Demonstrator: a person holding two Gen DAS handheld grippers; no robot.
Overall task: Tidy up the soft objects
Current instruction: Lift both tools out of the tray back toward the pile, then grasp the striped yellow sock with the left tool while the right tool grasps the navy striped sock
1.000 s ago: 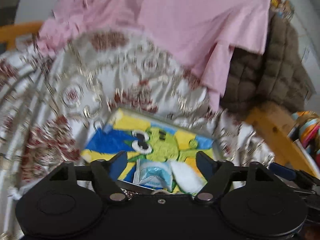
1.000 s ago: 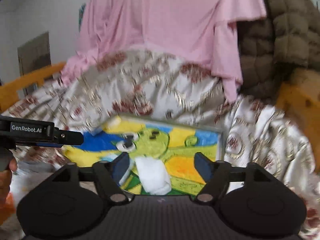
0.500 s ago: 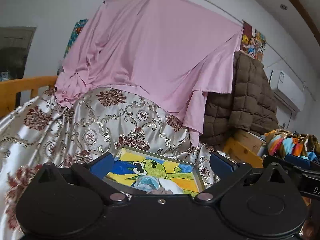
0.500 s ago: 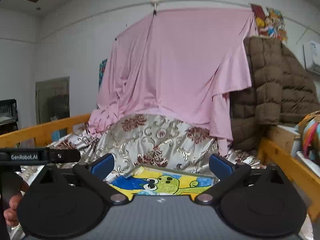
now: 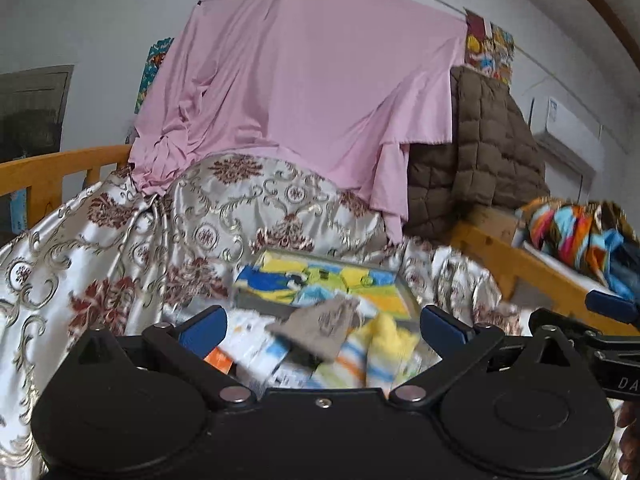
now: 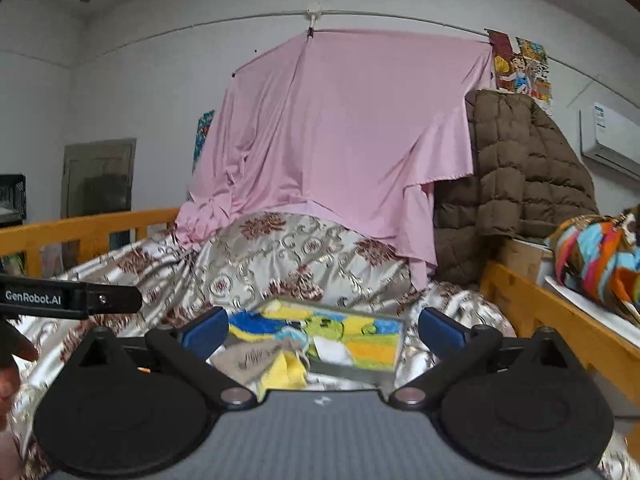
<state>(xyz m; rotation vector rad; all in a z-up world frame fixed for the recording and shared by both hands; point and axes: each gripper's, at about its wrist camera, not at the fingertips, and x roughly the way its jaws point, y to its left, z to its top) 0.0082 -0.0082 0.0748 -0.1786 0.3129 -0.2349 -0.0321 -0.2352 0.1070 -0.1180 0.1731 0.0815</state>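
Left wrist showed both grippers gaping empty; the grey pouch (image 5: 320, 326) looked limp and light; best pinched at its bunched edge.

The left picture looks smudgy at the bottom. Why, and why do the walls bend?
Left wrist view: the cloths between the open left claw are smeared by motion blur, while the pink sheet stays fairly sharp. Right wrist view: sharper overall; the fisheye lens bows the rail and darkens the corners.

The left gripper (image 5: 322, 322) stood wide open and empty above a grey pouch (image 5: 320, 326) and yellow cloth (image 5: 390, 338) on the patterned bedspread (image 5: 120, 260)
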